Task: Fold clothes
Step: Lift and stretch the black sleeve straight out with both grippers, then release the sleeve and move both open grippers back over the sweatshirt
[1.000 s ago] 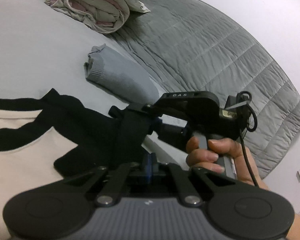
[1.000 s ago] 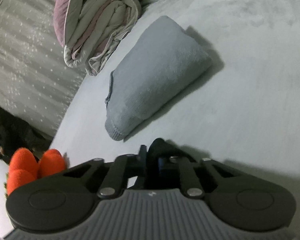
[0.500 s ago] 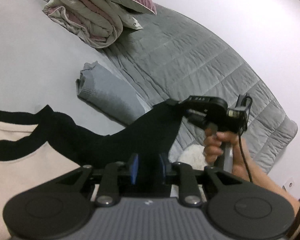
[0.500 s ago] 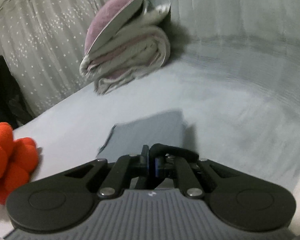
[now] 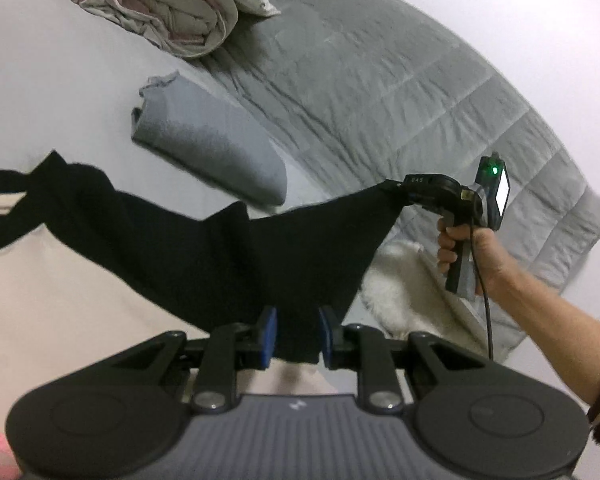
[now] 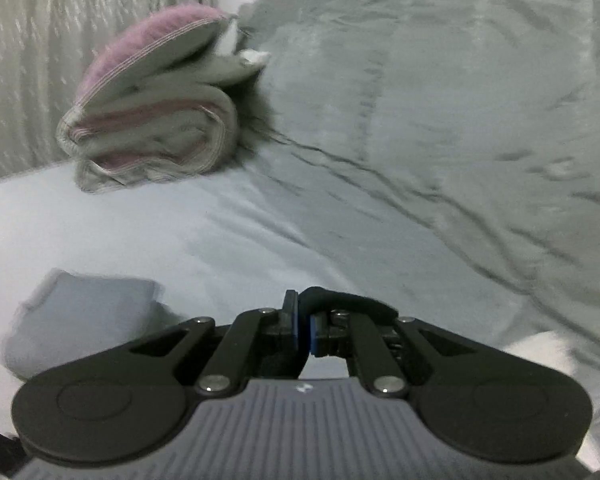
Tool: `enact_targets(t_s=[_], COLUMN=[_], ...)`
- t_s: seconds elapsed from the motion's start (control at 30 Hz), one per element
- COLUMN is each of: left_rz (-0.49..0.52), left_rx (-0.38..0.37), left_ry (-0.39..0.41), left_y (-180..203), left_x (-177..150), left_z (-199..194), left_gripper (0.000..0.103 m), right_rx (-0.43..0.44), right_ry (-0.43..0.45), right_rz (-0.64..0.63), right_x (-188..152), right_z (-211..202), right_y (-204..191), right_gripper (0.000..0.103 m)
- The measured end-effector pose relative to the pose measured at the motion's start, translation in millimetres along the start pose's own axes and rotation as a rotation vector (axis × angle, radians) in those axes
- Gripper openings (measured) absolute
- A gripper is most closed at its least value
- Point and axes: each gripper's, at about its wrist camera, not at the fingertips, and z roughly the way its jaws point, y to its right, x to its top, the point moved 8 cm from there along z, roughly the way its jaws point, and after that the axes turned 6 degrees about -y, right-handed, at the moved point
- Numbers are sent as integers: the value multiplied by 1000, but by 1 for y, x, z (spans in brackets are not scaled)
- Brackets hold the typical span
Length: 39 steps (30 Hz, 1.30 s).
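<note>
A cream sweater (image 5: 60, 272) with black trim lies on the pale bed sheet (image 5: 40, 80). Its black sleeve (image 5: 220, 248) is lifted and stretched between my two grippers. At the bottom of the left wrist view, my left gripper (image 5: 296, 336) has its blue pads a little apart, and bunched sleeve fabric fills the gap. My right gripper (image 5: 394, 189), held by a hand (image 5: 468, 248), grips the sleeve's far corner up and to the right. In the right wrist view, the right gripper (image 6: 305, 322) is shut on a fold of black fabric (image 6: 348, 300) that loops over one finger.
A folded grey-blue garment (image 5: 212, 152) (image 6: 80, 320) lies on the sheet behind the sleeve. A rolled pink and beige blanket (image 5: 172, 12) (image 6: 152, 120) sits further back. A grey quilt (image 5: 400, 80) (image 6: 420, 120) covers the right side, with a white fluffy item (image 5: 404, 280) at its edge.
The right gripper has pulled the sleeve end up and away to the right, drawing it taut. The left gripper's pads went from together to a little apart with fabric between them.
</note>
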Motion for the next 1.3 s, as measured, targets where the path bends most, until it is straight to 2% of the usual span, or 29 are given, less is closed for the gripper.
enact_targets(t_s=[0.1, 0.37, 0.57, 0.7, 0.8, 0.93, 1.07, 1.3], left_rz=[18, 26, 29, 34, 35, 32, 26, 15], left_rx=[21, 29, 27, 27, 28, 29, 40, 149], left_ry=[-11, -28, -42, -53, -58, -59, -53, 4], left_y=[1, -1, 0, 0, 1, 0, -1, -4], left_x=[-3, -6, -8, -10, -10, -10, -11, -6], left_z=[4, 5, 7, 8, 9, 10, 10, 4], left_gripper=[22, 22, 24, 26, 28, 29, 29, 31], right_rx=[-90, -263, -356, -433, -544, -535, -494, -377], right_ry=[-40, -139, -175, -226, -227, -203, -171, -151], right_rz=[-24, -70, -68, -117, -143, -99, -93, -41], right_x=[-7, -6, -2, -7, -5, 3, 12, 15], right_z=[13, 43, 46, 46, 41, 27, 9, -18], right_y=[20, 50, 67, 74, 86, 96, 88, 68], right_gripper=[7, 7, 7, 12, 19, 19, 22, 23])
